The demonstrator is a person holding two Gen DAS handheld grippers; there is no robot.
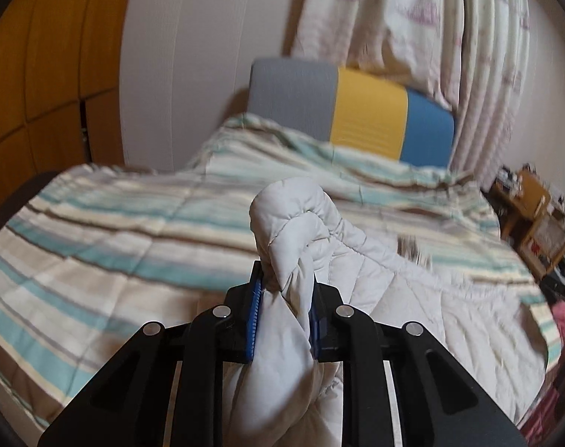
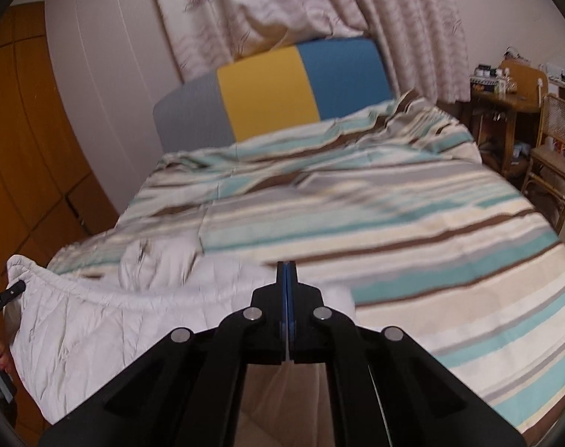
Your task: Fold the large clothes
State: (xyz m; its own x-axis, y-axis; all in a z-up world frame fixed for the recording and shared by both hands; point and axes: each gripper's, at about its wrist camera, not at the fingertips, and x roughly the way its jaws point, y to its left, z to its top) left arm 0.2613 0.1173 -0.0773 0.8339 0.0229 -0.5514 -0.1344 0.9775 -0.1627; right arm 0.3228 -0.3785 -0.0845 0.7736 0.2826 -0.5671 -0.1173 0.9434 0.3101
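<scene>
A large pale grey quilted garment lies on the striped bed. My left gripper is shut on a bunched fold of it and holds that fold up above the bed; the rest trails down to the right. In the right wrist view the garment spreads at the lower left, with the left gripper's tip at its far left edge. My right gripper has its jaws pressed together at the garment's right edge; a thin pale strip shows between the pads lower down, so it seems to pinch the edge.
The bed carries a teal, brown and cream striped quilt. A grey, yellow and blue headboard stands at the far end under patterned curtains. Wooden wardrobe doors are to the left. A wooden table and rattan chair stand at the right.
</scene>
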